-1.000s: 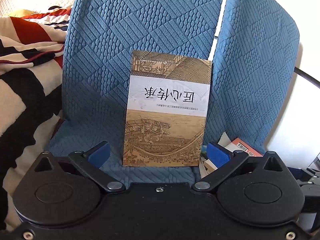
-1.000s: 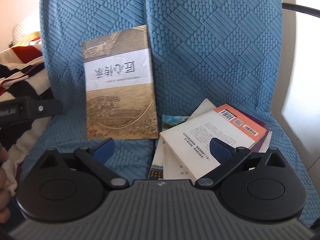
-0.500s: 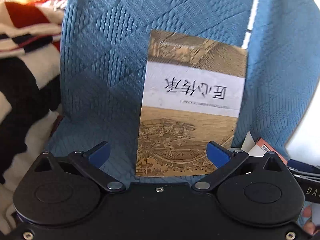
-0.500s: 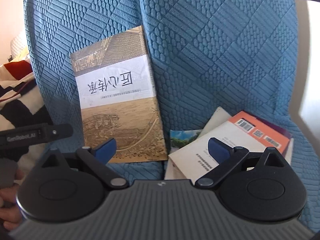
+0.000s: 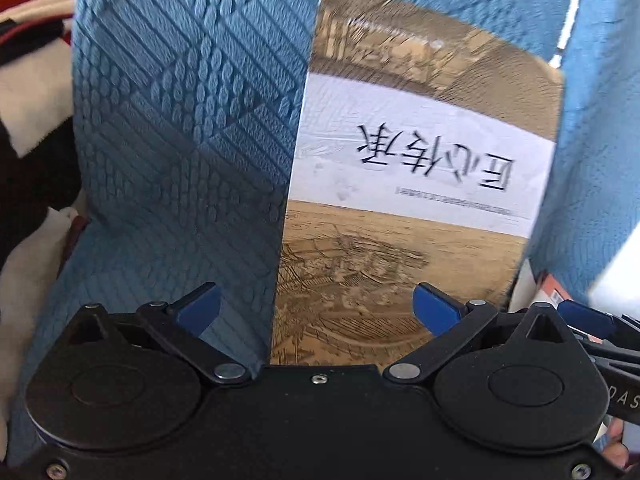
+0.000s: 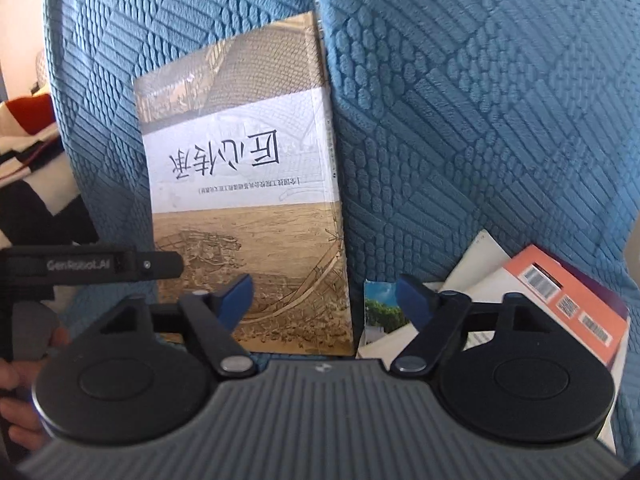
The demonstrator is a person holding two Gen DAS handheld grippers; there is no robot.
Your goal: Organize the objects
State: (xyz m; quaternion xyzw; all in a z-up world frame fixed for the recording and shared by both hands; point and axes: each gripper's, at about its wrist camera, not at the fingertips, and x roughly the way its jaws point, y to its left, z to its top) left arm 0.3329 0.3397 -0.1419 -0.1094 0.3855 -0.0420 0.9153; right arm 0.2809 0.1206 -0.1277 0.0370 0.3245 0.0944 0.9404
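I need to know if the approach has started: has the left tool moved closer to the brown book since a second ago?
Yes. The left tool has closed in on the brown book, which fills more of its view against the blue seat cover.

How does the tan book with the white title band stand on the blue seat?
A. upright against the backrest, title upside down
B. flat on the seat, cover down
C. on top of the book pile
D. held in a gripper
A: the tan book leans upright against the blue backrest, its title characters inverted, apart from the book pile.
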